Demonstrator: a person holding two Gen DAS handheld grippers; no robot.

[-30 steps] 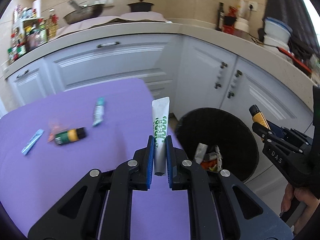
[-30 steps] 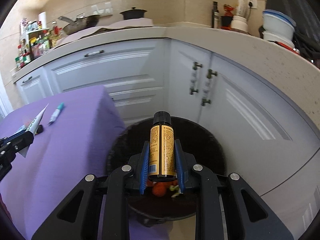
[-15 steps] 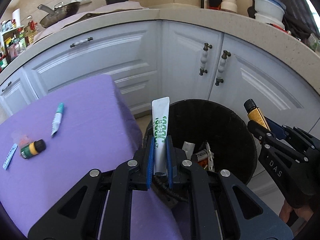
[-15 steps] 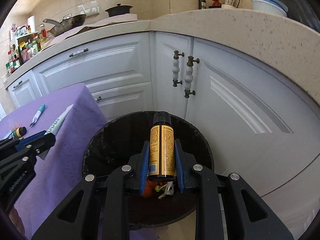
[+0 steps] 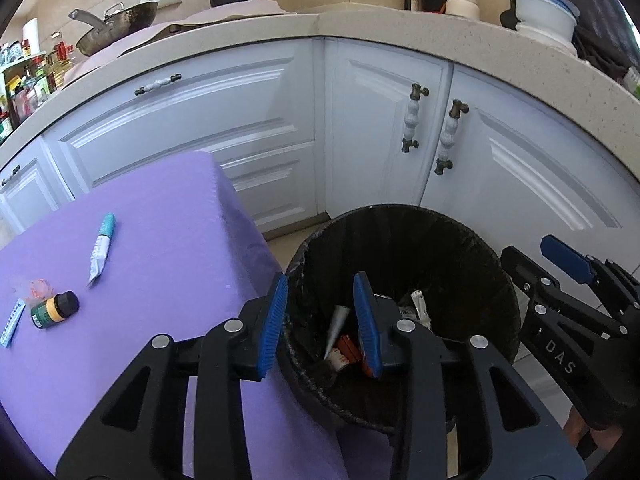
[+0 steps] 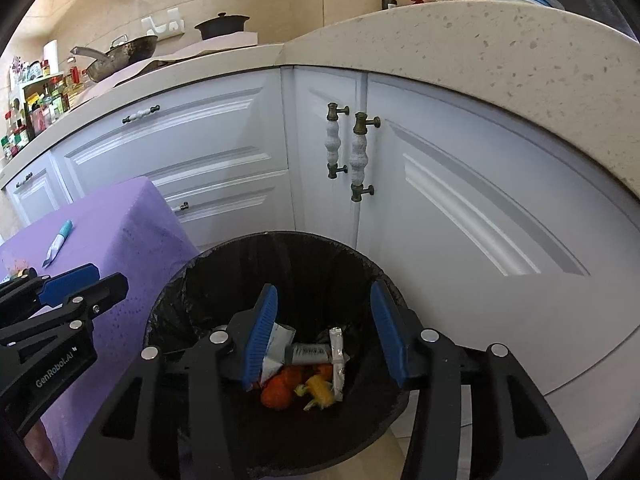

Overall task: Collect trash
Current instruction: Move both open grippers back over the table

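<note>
A round black-lined trash bin (image 5: 492,276) stands on the floor beside the purple table; it also shows in the right wrist view (image 6: 200,276). My left gripper (image 5: 322,322) is open and empty over the bin's left rim. A white tube (image 5: 336,330) lies among the wrappers below it. My right gripper (image 6: 324,336) is open and empty above the bin, over wrappers (image 6: 312,354) and orange scraps (image 6: 280,390). On the table lie a teal-capped tube (image 5: 101,246), a small green-and-yellow bottle (image 5: 54,309), a blue strip (image 5: 11,322) and a clear wrapper (image 5: 37,288).
The purple table (image 5: 160,264) is left of the bin. White kitchen cabinets (image 5: 372,136) with knobbed handles stand close behind the bin under a stone counter (image 5: 440,28). The counter carries a wok, a pot, bottles and bowls.
Both grippers have opened over the bin. The white tube has left the left gripper and the amber bottle has left the right gripper. Both grippers moved closer to the bin.
</note>
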